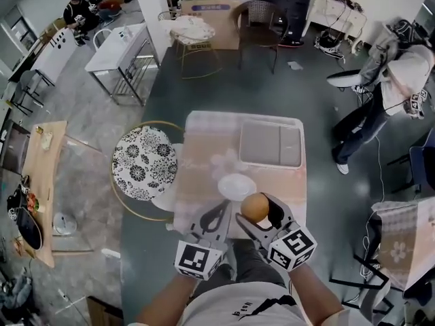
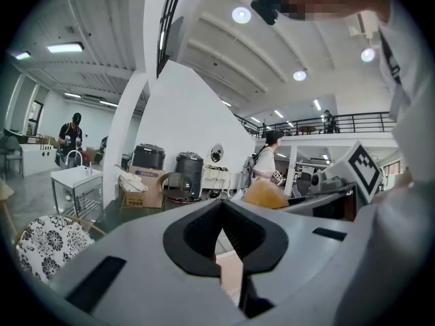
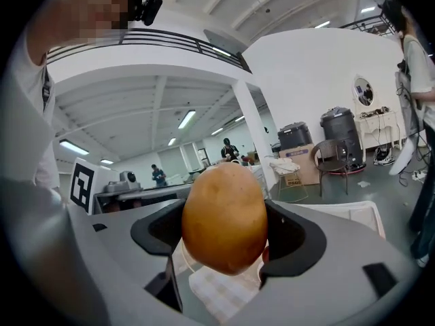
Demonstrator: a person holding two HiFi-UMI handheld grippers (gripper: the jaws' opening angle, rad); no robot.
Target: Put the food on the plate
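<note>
A brown potato (image 1: 255, 207) hangs just above the near right rim of a small white plate (image 1: 234, 185) on the table's near side. My right gripper (image 1: 259, 213) is shut on it, and in the right gripper view the potato (image 3: 224, 217) fills the gap between the jaws of that gripper (image 3: 224, 233). My left gripper (image 1: 219, 213) hovers beside it to the left, near the plate's front edge, shut and holding nothing. In the left gripper view its jaws (image 2: 228, 250) meet with nothing between them, and the potato (image 2: 266, 194) shows to the right.
The table (image 1: 197, 148) has a pale checked cloth, and a grey rectangular tray (image 1: 270, 143) lies at its far right. A stool with a black-and-white floral seat (image 1: 144, 162) stands against the table's left side. A person (image 1: 380, 94) stands off to the right.
</note>
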